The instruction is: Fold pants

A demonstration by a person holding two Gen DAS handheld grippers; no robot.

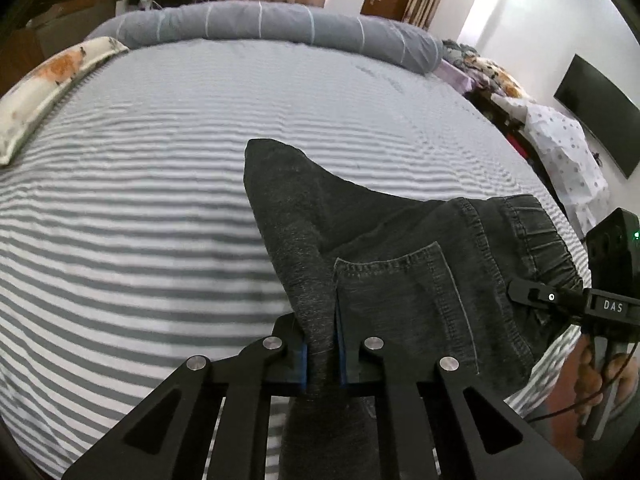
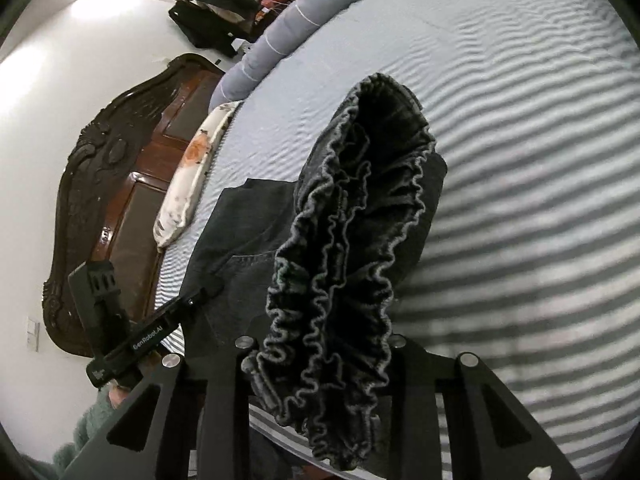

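Observation:
Dark grey denim pants (image 1: 400, 264) with a stitched back pocket hang lifted above the striped bed sheet (image 1: 140, 220). My left gripper (image 1: 320, 346) is shut on a fold of the pants' side, with the blue pads (image 1: 305, 360) pressing the cloth. My right gripper (image 2: 320, 344) is shut on the gathered elastic waistband (image 2: 352, 220), which bunches up and hides its fingertips. In the left wrist view the right gripper (image 1: 536, 294) meets the waistband at the right. In the right wrist view the left gripper (image 2: 200, 296) holds the cloth at the left.
A floral pillow (image 1: 52, 80) lies at the bed's left edge and a rolled grey blanket (image 1: 280, 24) along its far end. A dark wooden headboard (image 2: 112, 184) stands by the pillow. A black screen (image 1: 596, 112) hangs on the right wall above piled cloths (image 1: 560, 140).

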